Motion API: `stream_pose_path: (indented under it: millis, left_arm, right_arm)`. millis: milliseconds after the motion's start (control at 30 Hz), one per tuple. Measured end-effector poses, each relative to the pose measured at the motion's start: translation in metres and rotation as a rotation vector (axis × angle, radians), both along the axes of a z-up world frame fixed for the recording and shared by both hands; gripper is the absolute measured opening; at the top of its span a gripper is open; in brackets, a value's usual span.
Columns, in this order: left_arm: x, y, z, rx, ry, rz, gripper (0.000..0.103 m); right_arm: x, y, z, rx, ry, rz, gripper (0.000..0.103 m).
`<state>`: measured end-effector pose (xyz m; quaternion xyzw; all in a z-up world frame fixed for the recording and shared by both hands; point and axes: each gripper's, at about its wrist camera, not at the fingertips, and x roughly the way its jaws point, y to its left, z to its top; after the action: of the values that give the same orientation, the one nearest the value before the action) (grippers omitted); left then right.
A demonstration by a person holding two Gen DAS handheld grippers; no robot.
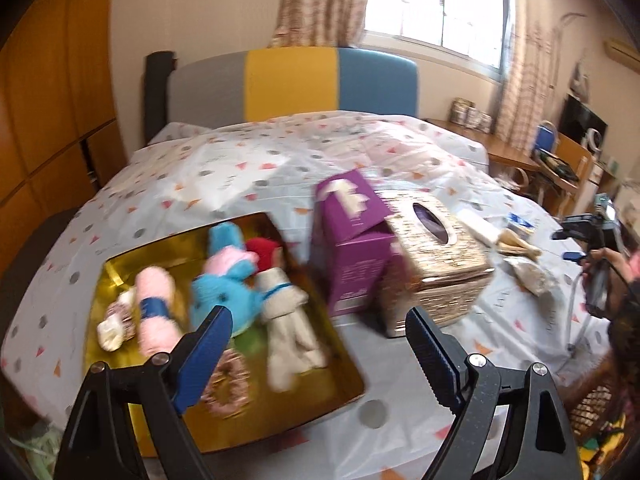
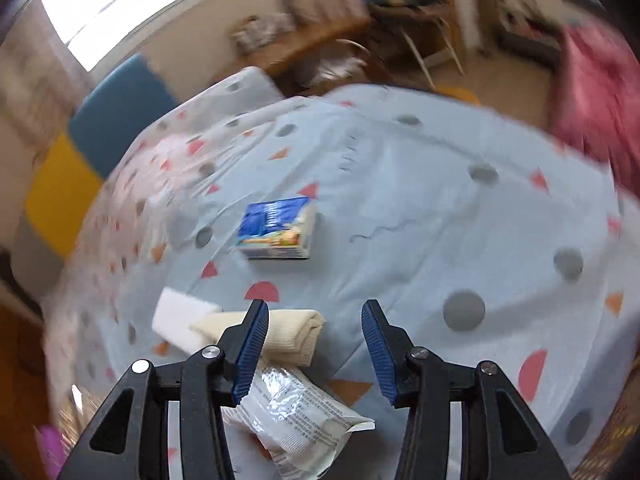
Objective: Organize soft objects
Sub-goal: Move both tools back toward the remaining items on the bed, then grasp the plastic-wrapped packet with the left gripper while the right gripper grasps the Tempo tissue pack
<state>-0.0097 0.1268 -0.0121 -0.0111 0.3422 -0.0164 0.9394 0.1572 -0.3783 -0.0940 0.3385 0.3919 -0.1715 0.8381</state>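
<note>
Left gripper [image 1: 320,322] jaws wide, empty, above gold tray [image 1: 120,264] of soft toys. Right gripper [image 2: 316,316] jaws part-open, empty, over bed [image 2: 420,208] near cream cloth roll [image 2: 296,330].

my tray [image 1: 120,268]: gold
my rabbit [image 1: 224,280]: blue, pink
box [image 1: 352,248]: purple
my sheet [image 2: 400,208]: pale blue, grey dots, red and orange shapes

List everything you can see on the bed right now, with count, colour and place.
gold tray: one, on the bed's left
plush toys: several, pink, blue, cream, in the tray
purple box: one, right of the tray
woven tissue box: one, golden, against the purple box
blue packet: one, mid-bed
cream cloth roll: one, near edge
clear wrapper: one, near edge
left hand-held gripper: open, empty
right hand-held gripper: open, empty
</note>
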Motion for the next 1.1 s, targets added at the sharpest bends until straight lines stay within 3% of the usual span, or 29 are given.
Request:
stream_pose_path:
  millis: [100, 267, 367, 467, 700, 833, 1100]
  left_arm:
    - [0.010, -0.025, 0.008, 0.004, -0.005, -0.078, 0.089]
    - [0.029, -0.069, 0.023, -0.002, -0.019, -0.190, 0.089]
    - [0.042, -0.093, 0.029, -0.011, -0.013, -0.241, 0.089]
    - [0.054, -0.121, 0.030, -0.021, 0.007, -0.297, 0.089]
    - [0.092, -0.197, 0.014, -0.067, 0.132, -0.413, 0.089]
    - [0.120, -0.243, -0.003, -0.077, 0.218, -0.430, 0.082]
    - [0.177, -0.299, -0.062, -0.001, 0.385, -0.333, 0.083]
  right_arm:
    - [0.004, -0.004, -0.011, 0.069, 0.034, 0.014, 0.049]
    - [0.024, 0.023, -0.039, 0.177, 0.163, 0.178, 0.049]
    - [0.028, 0.048, -0.040, 0.284, 0.134, 0.354, 0.053]
    - [0.024, 0.057, -0.026, 0.220, 0.106, 0.370, 0.053]
    - [0.007, 0.021, -0.018, 0.241, 0.016, 0.188, 0.053]
    - [0.005, 0.005, -0.016, 0.268, -0.029, 0.124, 0.053]
    - [0.001, -0.011, -0.010, 0.271, -0.077, 0.033, 0.053]
